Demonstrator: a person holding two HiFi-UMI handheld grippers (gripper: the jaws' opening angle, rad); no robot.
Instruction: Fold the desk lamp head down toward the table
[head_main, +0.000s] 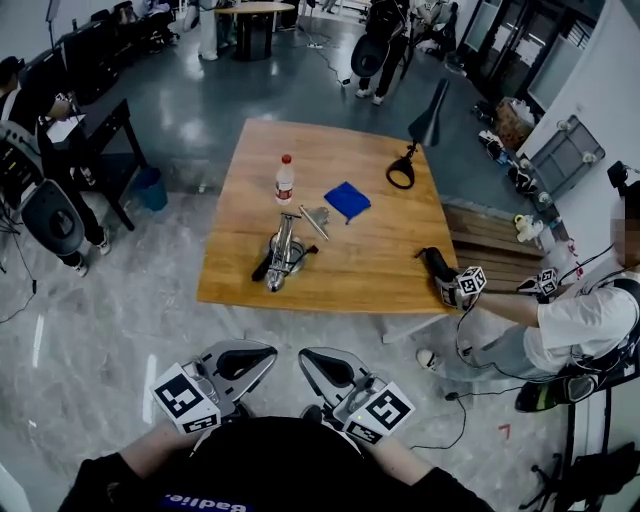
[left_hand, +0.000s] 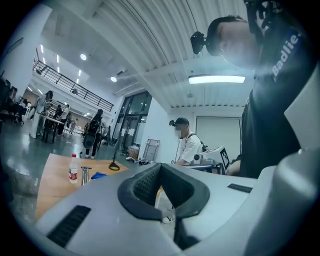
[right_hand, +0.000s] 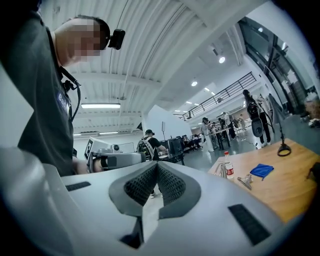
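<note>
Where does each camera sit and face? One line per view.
Head view: on the person's head, looking steeply down at the wooden table; left gripper and right gripper show.
Left gripper view: on that gripper, level along its shut jaws; table left, wearer's torso right.
Right gripper view: likewise; table right, torso left.
Shared: the bottle, in all three.

Wooden table: water bottle w/ red cap upright nr centre, blue cloth near it on the R, black loop-shaped item by far edge. Blue bin on floor L of table. Person in white shirt at table's R side.
</note>
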